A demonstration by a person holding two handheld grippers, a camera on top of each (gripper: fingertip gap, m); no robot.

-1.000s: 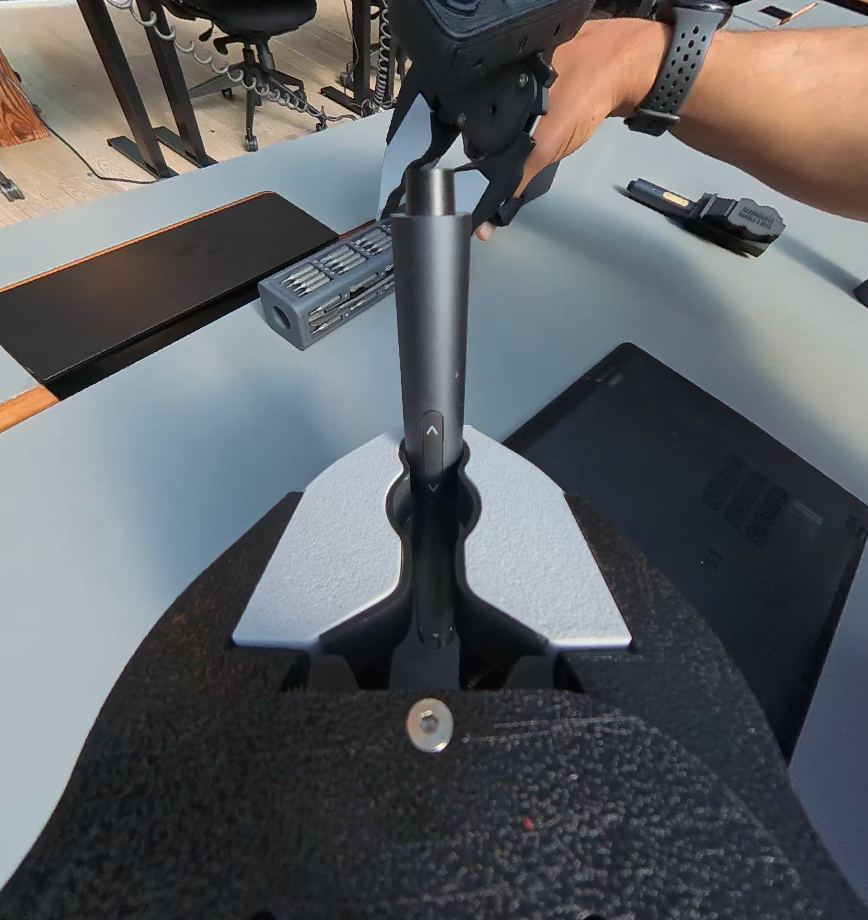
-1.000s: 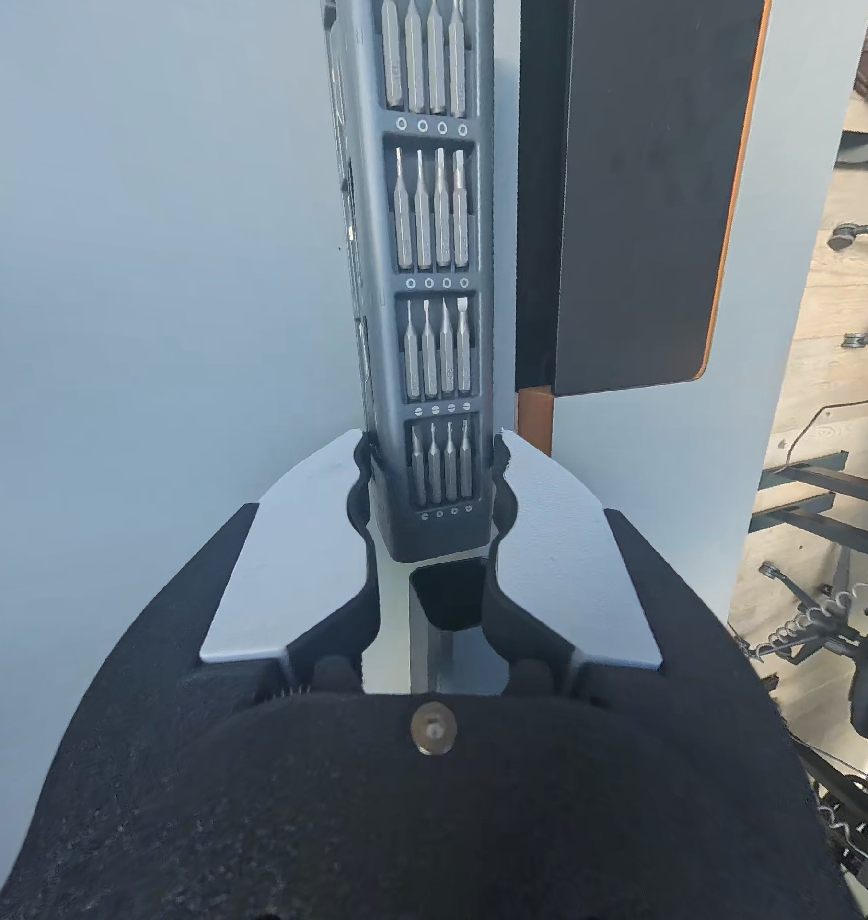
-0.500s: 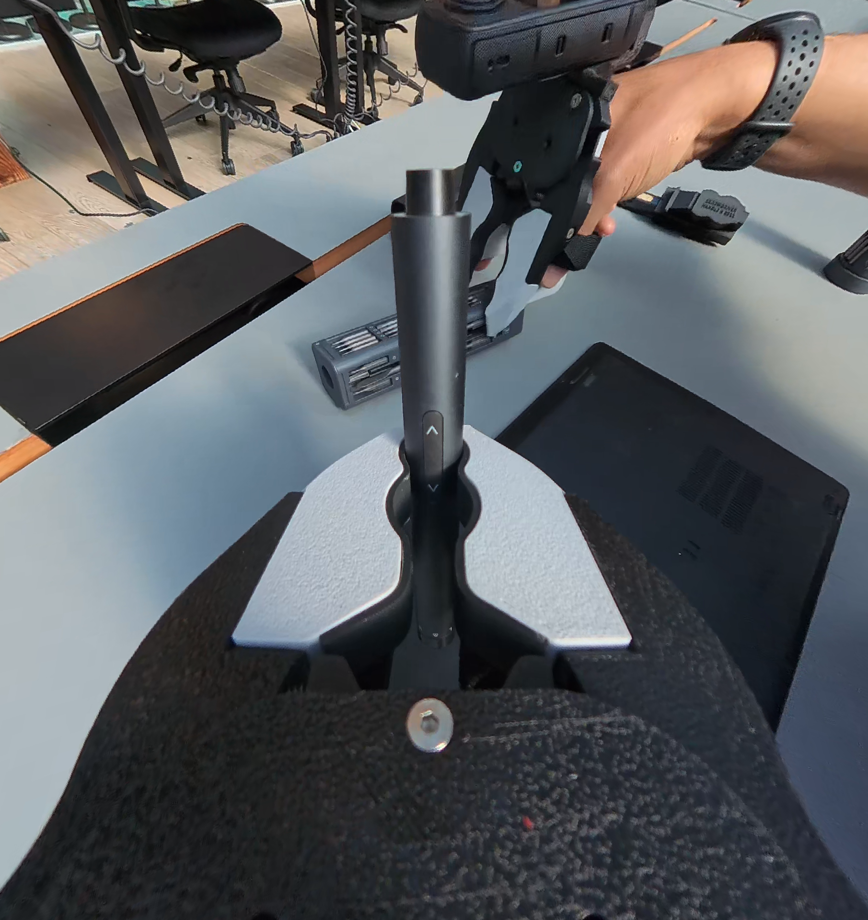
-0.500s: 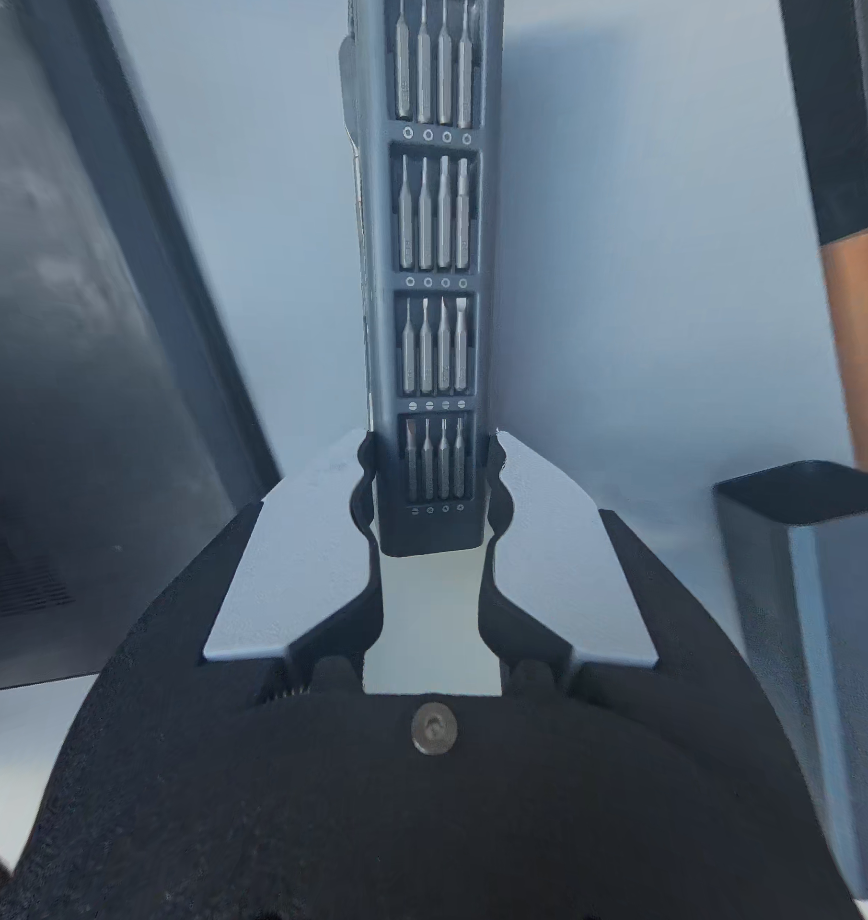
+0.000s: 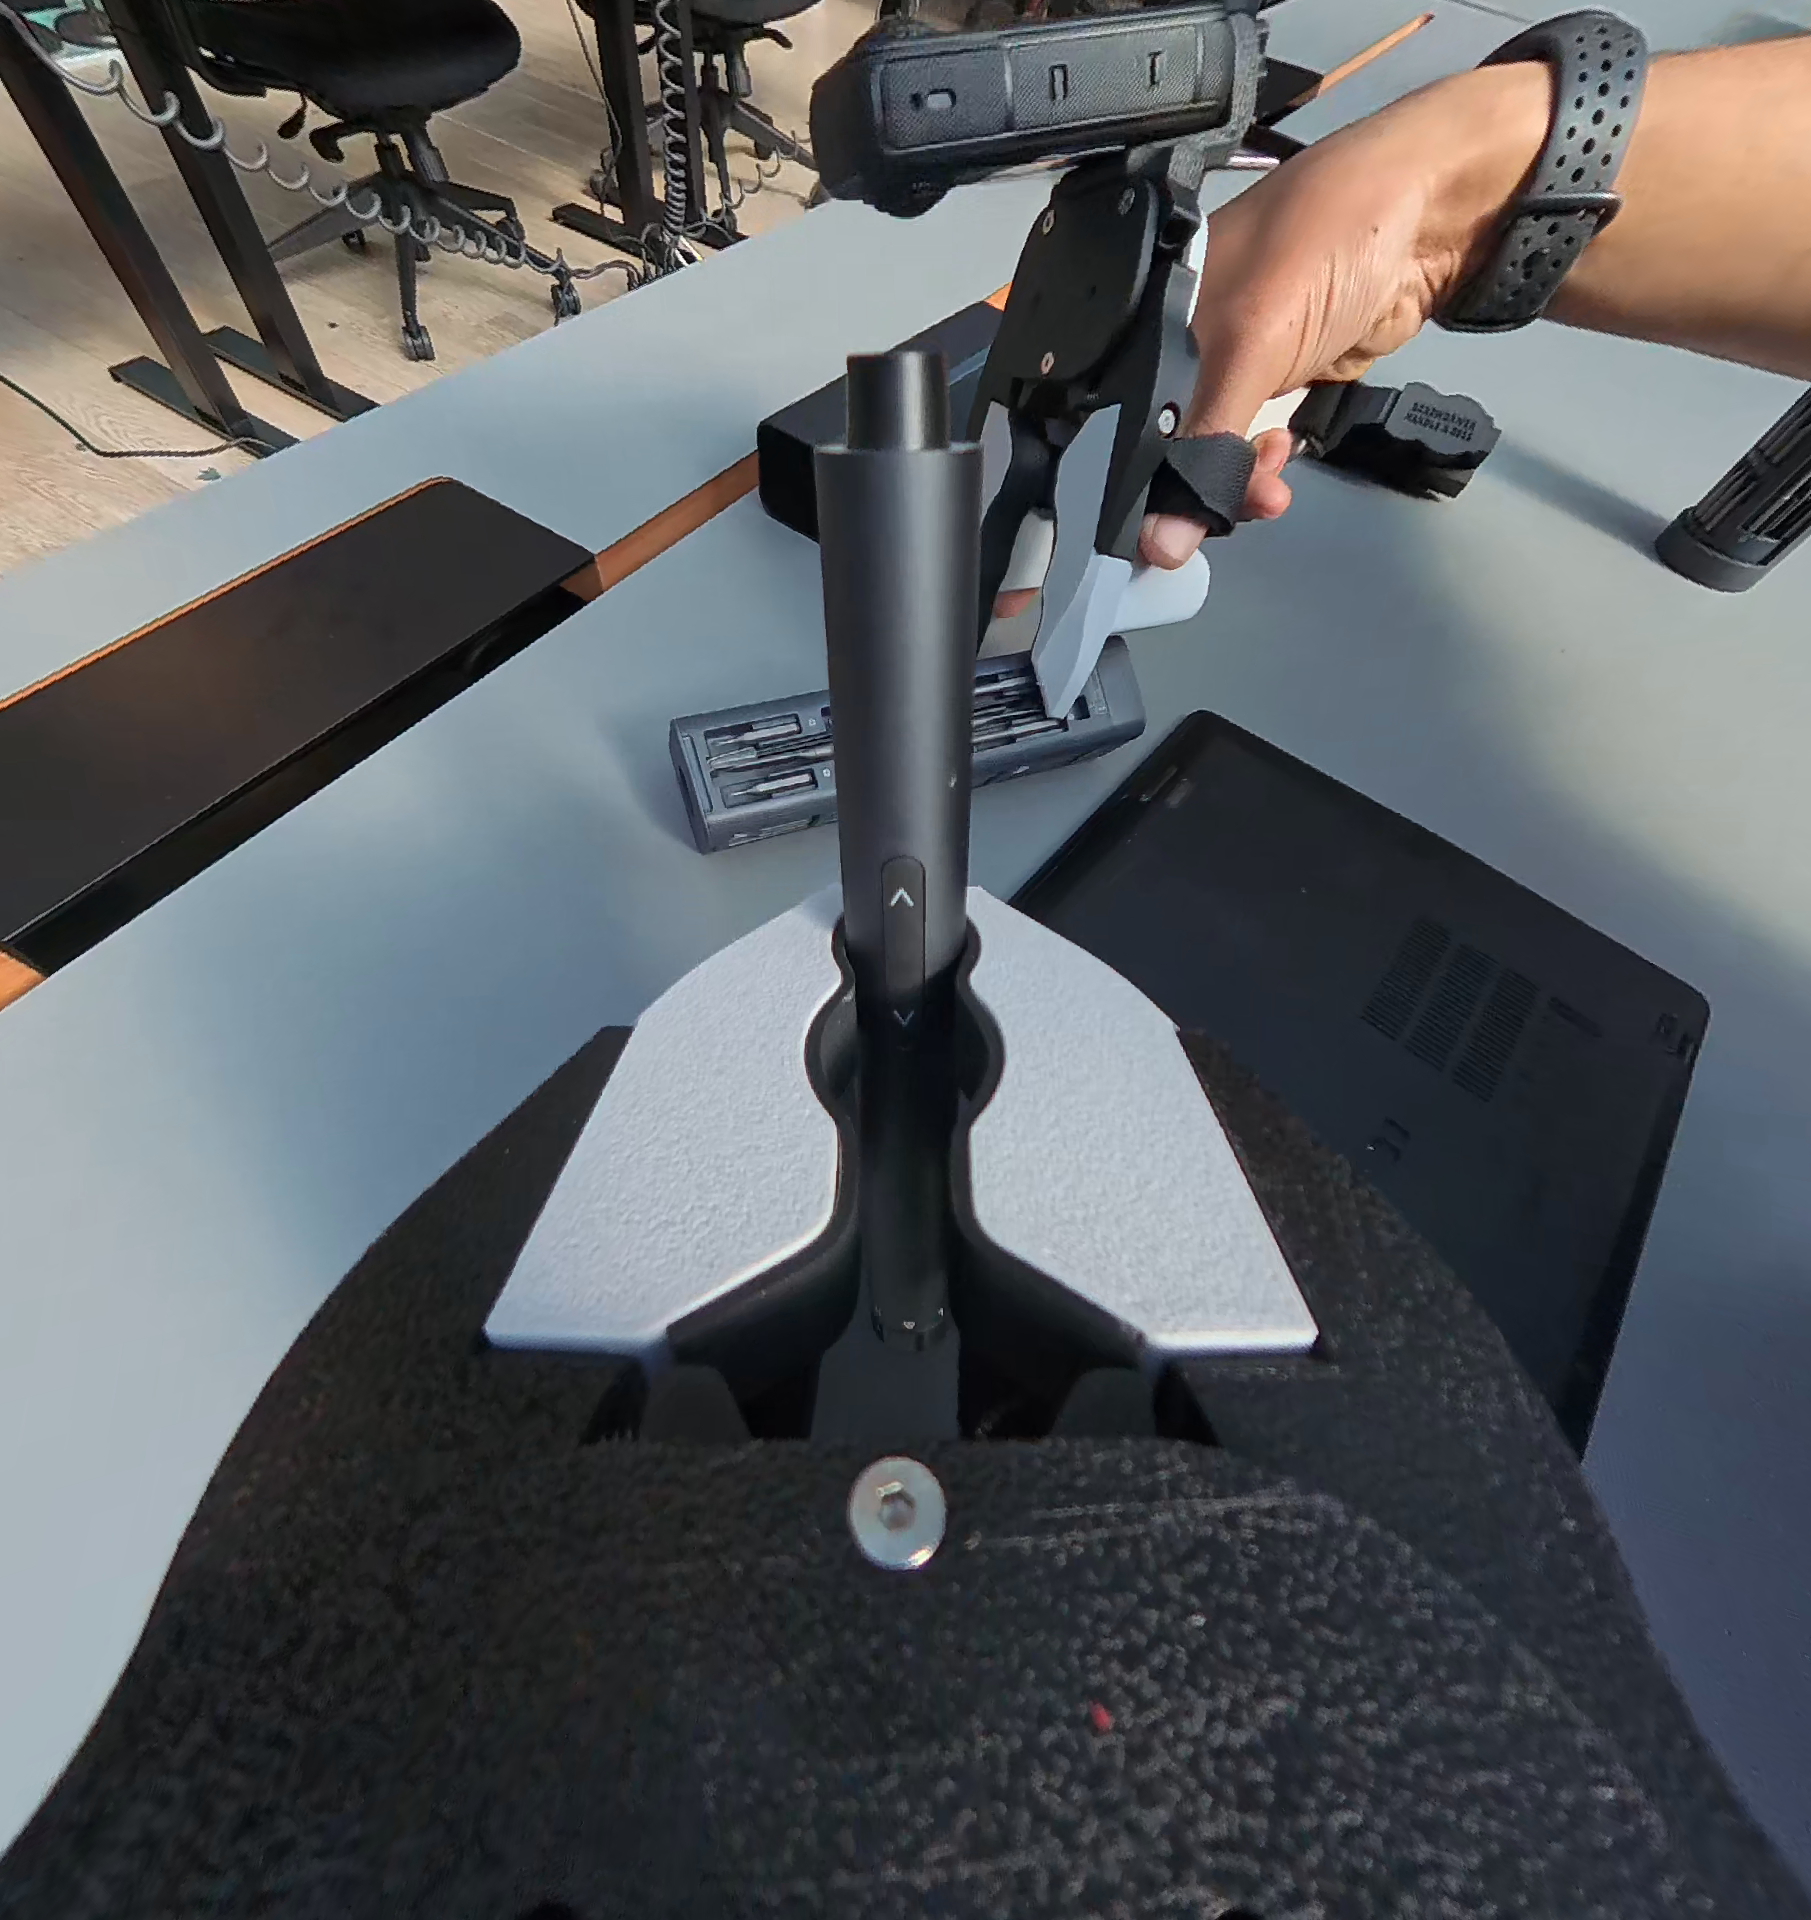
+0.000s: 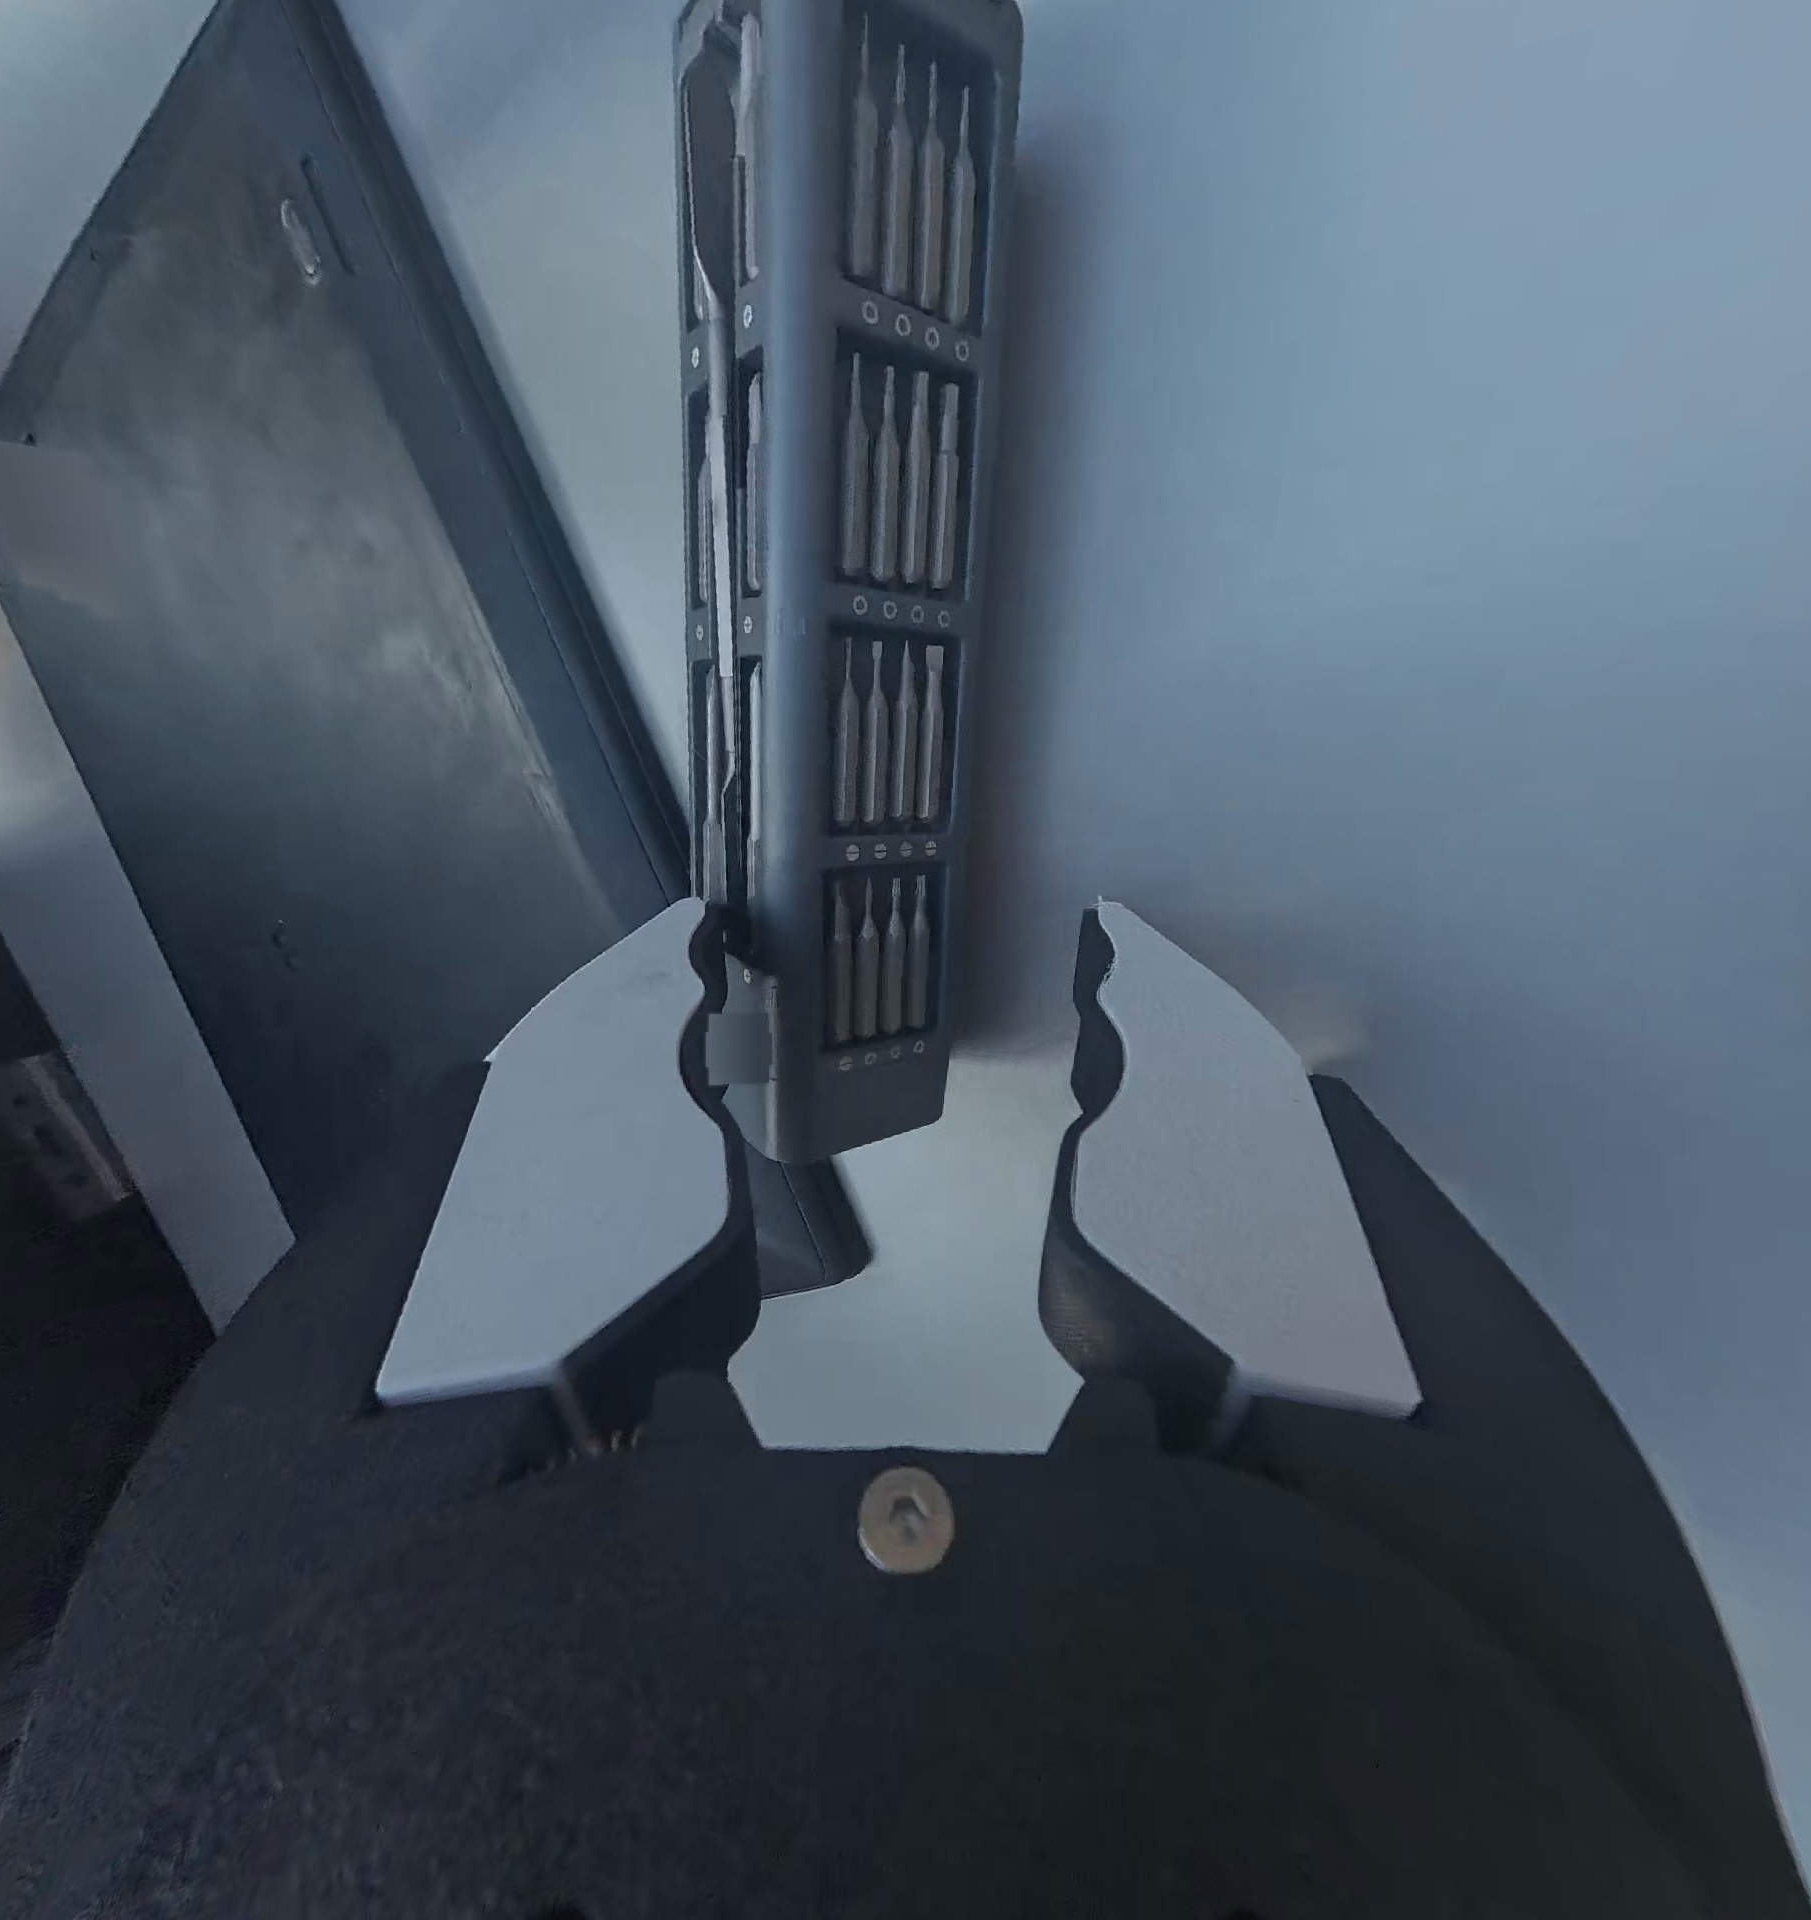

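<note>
Two views: left wrist first, then right wrist.

Left wrist, tool state: left gripper (image 5: 901, 935) clamped tight on a slim dark grey cylindrical metal electric screwdriver (image 5: 896, 644), gripped low on the barrel at the arrow buttons, bare bit socket pointing to 12 o'clock.

Left wrist, surroundings: matte grey table (image 5: 361, 935) below; flat black laptop (image 5: 1400, 1039) lying underside up at 3 o'clock; slate-grey oblong plastic bit case (image 5: 755, 769) lying flat behind the barrel, just beside the laptop's far corner.

Left wrist, farther off: right gripper (image 5: 1052, 623) at 1 o'clock, held by a hand (image 5: 1316, 270), tips down at the case's right end; glossy black inset panel (image 5: 205, 644) at 9 o'clock; ribbed black cylinder (image 5: 1774, 488) at 2 o'clock.

Right wrist, tool state: right gripper (image 6: 896, 914) spread apart around the near end of the bit case (image 6: 880, 623); finger at 9 o'clock touching the case side, finger at 3 o'clock clear of it.

Right wrist, surroundings: case resting on the table (image 6: 1400, 520), rows of silver bits facing up; laptop (image 6: 309, 623) edge at 9 o'clock, close alongside.

Handling, screwdriver: probably dense, rigid and smooth-skinned, so liable to twist or slide; mid-barrel grip likely steadiest.

Handling, case: likely stiff and fairly light; bits possibly loose if tipped; long flat sides near one end the natural hold.
</note>
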